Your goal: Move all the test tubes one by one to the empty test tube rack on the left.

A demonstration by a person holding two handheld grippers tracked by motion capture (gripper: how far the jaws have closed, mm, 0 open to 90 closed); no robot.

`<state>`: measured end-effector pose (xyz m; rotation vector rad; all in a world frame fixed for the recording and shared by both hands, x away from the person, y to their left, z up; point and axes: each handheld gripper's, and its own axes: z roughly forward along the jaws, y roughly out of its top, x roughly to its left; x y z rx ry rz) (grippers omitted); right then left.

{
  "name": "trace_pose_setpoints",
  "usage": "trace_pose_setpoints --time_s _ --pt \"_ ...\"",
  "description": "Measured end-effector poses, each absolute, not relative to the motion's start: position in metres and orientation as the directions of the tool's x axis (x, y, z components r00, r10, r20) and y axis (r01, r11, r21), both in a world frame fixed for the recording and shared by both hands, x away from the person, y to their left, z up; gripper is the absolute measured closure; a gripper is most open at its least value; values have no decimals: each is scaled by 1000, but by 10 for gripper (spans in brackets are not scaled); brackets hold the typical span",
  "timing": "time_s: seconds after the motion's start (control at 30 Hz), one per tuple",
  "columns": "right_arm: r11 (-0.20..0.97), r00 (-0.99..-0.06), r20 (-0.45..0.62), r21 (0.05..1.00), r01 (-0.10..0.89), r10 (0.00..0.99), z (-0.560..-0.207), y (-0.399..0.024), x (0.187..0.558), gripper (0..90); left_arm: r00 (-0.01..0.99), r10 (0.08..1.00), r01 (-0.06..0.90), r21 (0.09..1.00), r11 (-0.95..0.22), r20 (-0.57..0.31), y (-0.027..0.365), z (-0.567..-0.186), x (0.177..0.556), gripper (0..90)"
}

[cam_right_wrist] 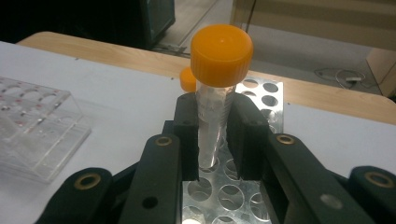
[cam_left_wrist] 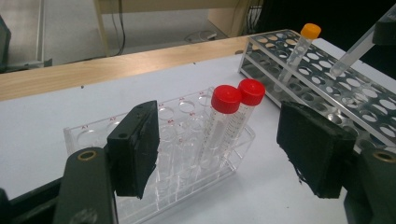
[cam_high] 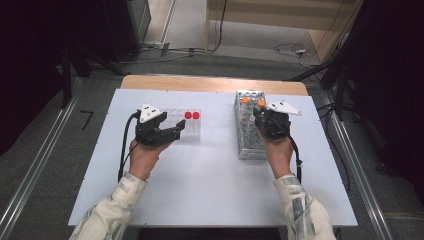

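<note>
My right gripper (cam_right_wrist: 214,135) is shut on a clear tube with an orange cap (cam_right_wrist: 221,55), held upright over the far end of the metal rack (cam_right_wrist: 261,93). From the left gripper view, that tube's tip (cam_left_wrist: 355,53) hangs just above the metal rack's (cam_left_wrist: 373,100) holes. A second orange-capped tube (cam_left_wrist: 310,31) stands in the rack close by. My left gripper (cam_left_wrist: 219,154) is open, pointing at a clear plastic rack (cam_left_wrist: 93,133) that holds two red-capped tubes (cam_left_wrist: 225,99). Its pads press on nothing. In the high view the left gripper (cam_high: 175,131) is at the clear rack (cam_high: 192,134) and the right gripper (cam_high: 260,116) is over the metal rack (cam_high: 248,145).
The white tabletop (cam_high: 210,175) has bare room between the two racks and toward the near edge. A wooden strip (cam_high: 210,83) runs along its far side. Cables lie on the floor beyond (cam_high: 295,50).
</note>
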<state>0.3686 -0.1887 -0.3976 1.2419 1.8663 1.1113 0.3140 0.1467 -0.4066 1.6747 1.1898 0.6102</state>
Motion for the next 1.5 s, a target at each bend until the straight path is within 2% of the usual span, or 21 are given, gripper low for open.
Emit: trace_pose_setpoints --time_s 0.37,0.67,0.87,1.1,1.2,1.33,1.5 --pt "246 -473 -59 906 343 879 -386 -167 342 722 410 903 420 905 -61 -129 144 -403 311 304" --pt "298 -566 -57 890 344 823 -401 -136 330 723 431 893 412 909 -64 -132 142 -399 305 302" --pt "333 -610 -55 875 352 790 -413 -116 325 723 443 887 417 906 -71 -134 136 -398 302 249" --pt "362 -660 -43 862 355 750 -425 -95 320 722 464 871 443 894 -74 -158 126 -396 299 132" --pt "373 -680 -37 857 355 733 -428 -87 318 722 487 861 437 895 -95 -147 120 -396 296 131" --pt "390 -706 -33 851 351 707 -431 -74 313 722 520 843 425 898 -113 -140 113 -397 292 186" --pt "405 -730 -32 848 341 682 -432 -61 309 722 558 822 404 903 -148 -115 111 -399 289 396"
